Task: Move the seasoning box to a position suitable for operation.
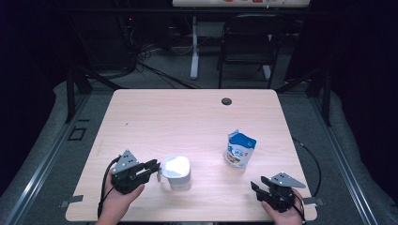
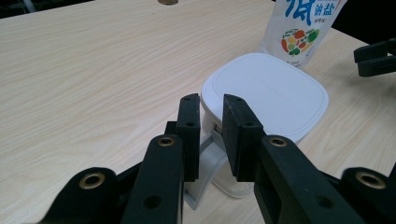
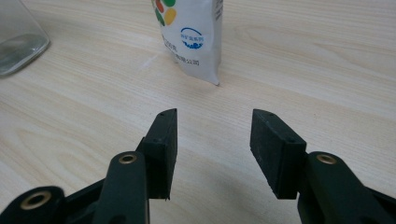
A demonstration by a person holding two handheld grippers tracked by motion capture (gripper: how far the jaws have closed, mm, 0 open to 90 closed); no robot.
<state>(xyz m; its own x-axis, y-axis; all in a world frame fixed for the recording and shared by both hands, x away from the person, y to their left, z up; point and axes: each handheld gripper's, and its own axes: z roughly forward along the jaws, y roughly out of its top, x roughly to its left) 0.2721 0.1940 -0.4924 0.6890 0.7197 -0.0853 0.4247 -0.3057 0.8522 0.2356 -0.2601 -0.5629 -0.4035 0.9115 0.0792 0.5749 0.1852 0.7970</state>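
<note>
A clear container with a white lid (image 1: pixel 176 171) (image 2: pixel 266 93) stands near the table's front, left of the middle. Its glass wall (image 3: pixel 18 37) shows at the far left of the right gripper view. My left gripper (image 1: pixel 157 169) (image 2: pixel 210 105) is at the container's left side, its jaws close together on the white latch (image 2: pixel 205 158) that hangs from the lid. A blue and white salt bag (image 1: pixel 240 149) (image 2: pixel 303 28) (image 3: pixel 191 32) stands upright to the right. My right gripper (image 1: pixel 256 190) (image 3: pixel 212 116) is open by the front right edge, a short way from the bag, holding nothing.
The wooden table (image 1: pixel 187 117) has a round cable hole (image 1: pixel 226 101) near its far edge. Beyond the table stand a black chair (image 1: pixel 248 42) and a white desk leg (image 1: pixel 194 47), with cables on the floor.
</note>
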